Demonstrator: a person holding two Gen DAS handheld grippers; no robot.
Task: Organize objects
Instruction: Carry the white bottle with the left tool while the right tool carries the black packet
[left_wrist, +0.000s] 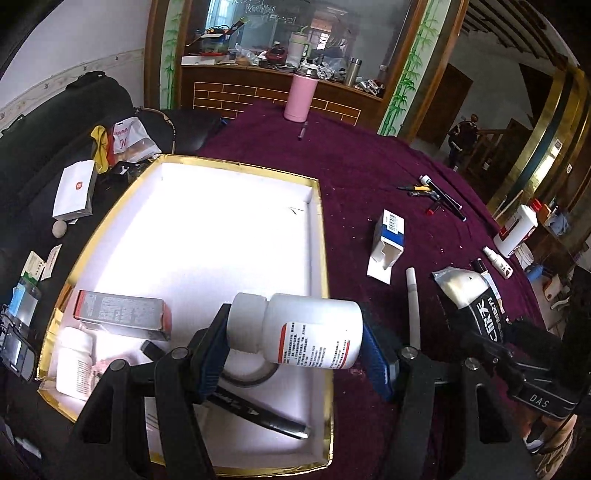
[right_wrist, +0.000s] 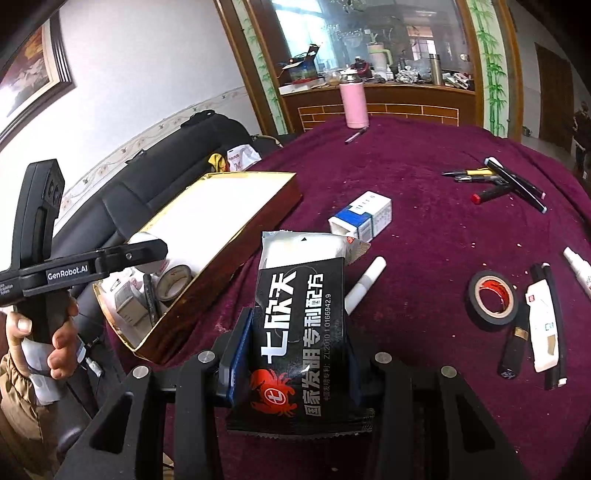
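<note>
Left gripper (left_wrist: 295, 332) clamped end to end on one white pill bottle (left_wrist: 306, 330), cap against the left pad, base against the right; bottle carried sideways and level, probably so it can be lowered flat into the gold-rimmed box (left_wrist: 320, 206) lying directly beyond and below the jaws. Right gripper (right_wrist: 295, 347) clamped across the width of one black-and-silver foil pouch (right_wrist: 301, 325), torn top pointing away from the jaws; likely next for the same box, which sits off to the left of these jaws. Already in the box, near the left jaw: one red-and-grey carton (left_wrist: 122, 314), one second white bottle (left_wrist: 74, 362), one roll of tape (left_wrist: 247, 373), one black marker (left_wrist: 258, 410). Still loose on the maroon cloth, ahead and right of the right jaws: one blue-and-white carton (right_wrist: 362, 218), one white tube (right_wrist: 365, 284), one roll of black tape (right_wrist: 493, 295), one red-capped stick (right_wrist: 491, 194), a crossed cluster of pens (right_wrist: 491, 175), exact number unclear. One pink flask (right_wrist: 354, 105) at the far edge, one pen beside it.
</note>
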